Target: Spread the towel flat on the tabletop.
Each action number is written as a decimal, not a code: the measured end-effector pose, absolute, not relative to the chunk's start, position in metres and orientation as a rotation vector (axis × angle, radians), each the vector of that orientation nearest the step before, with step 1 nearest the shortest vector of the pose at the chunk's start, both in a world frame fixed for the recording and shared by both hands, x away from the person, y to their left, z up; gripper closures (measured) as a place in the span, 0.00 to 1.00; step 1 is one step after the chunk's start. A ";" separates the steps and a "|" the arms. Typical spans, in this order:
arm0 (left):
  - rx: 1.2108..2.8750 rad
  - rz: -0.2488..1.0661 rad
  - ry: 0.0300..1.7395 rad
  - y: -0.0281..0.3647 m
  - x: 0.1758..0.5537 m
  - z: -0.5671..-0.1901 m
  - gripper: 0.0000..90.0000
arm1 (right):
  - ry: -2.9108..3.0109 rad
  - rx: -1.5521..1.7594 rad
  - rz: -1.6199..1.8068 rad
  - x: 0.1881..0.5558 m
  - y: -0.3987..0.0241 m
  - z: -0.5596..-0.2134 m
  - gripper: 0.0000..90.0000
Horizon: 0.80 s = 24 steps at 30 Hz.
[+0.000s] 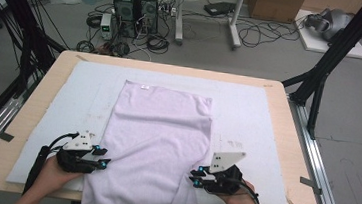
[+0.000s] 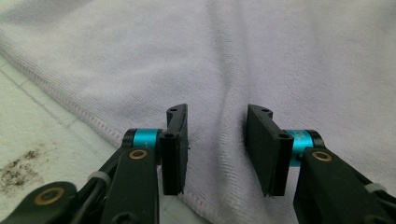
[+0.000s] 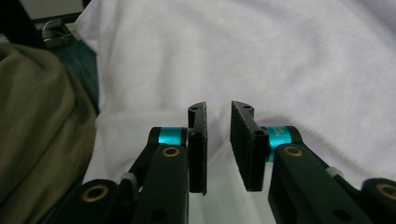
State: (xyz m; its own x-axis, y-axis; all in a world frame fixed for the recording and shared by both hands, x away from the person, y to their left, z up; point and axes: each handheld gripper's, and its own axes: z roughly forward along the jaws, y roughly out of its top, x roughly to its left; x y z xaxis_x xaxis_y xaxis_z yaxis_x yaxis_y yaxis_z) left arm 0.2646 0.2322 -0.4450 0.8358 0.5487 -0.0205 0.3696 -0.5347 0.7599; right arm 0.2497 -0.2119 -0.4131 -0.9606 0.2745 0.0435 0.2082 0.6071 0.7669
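- Because its near end hangs over the front edge of the counter (image 1: 27, 112), the pale lilac towel (image 1: 157, 145) is left lying flat on the white mat (image 1: 248, 113), within reach of both hands.
- At the towel's left hem, the left claw (image 1: 105, 156) is held with its jaws apart and nothing pinched; the hem is seen just under them, so a grasp of that edge seems to be prepared.
- At the right hem, the right claw (image 1: 192, 178) is kept narrowly parted, with no cloth pressed between the pads (image 3: 245, 144).
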 end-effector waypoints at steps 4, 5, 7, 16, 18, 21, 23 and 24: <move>2.194 0.277 0.668 0.233 0.265 -0.445 0.65 | 2.768 0.364 1.292 0.238 -0.213 -0.422 0.78; 2.193 0.278 0.670 0.232 0.265 -0.445 0.65 | 2.778 0.359 1.278 0.239 -0.210 -0.426 0.78; 2.190 0.278 0.670 0.232 0.264 -0.445 0.65 | 2.802 0.353 1.258 0.240 -0.205 -0.431 0.77; 2.188 0.275 0.668 0.233 0.264 -0.446 0.65 | 2.894 0.336 1.164 0.240 -0.200 -0.438 0.99; 2.185 0.279 0.669 0.233 0.264 -0.446 0.65 | 2.900 0.351 1.158 0.232 -0.208 -0.436 0.99; 2.185 0.280 0.671 0.233 0.263 -0.446 0.65 | 2.885 0.375 1.164 0.218 -0.224 -0.429 0.99; 2.188 0.279 0.669 0.233 0.264 -0.446 0.64 | 2.878 0.401 1.193 0.208 -0.237 -0.423 0.99; 2.190 0.278 0.667 0.233 0.264 -0.445 0.64 | 2.865 0.420 1.203 0.206 -0.242 -0.420 0.96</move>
State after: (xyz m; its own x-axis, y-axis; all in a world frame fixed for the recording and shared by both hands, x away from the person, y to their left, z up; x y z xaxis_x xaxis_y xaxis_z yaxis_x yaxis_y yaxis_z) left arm 0.2637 0.2327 -0.4454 0.8358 0.5485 -0.0234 0.3697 -0.5309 0.7625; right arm 0.2056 -0.2424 -0.4203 -0.9641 0.2470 0.0971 0.2423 0.6695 0.7022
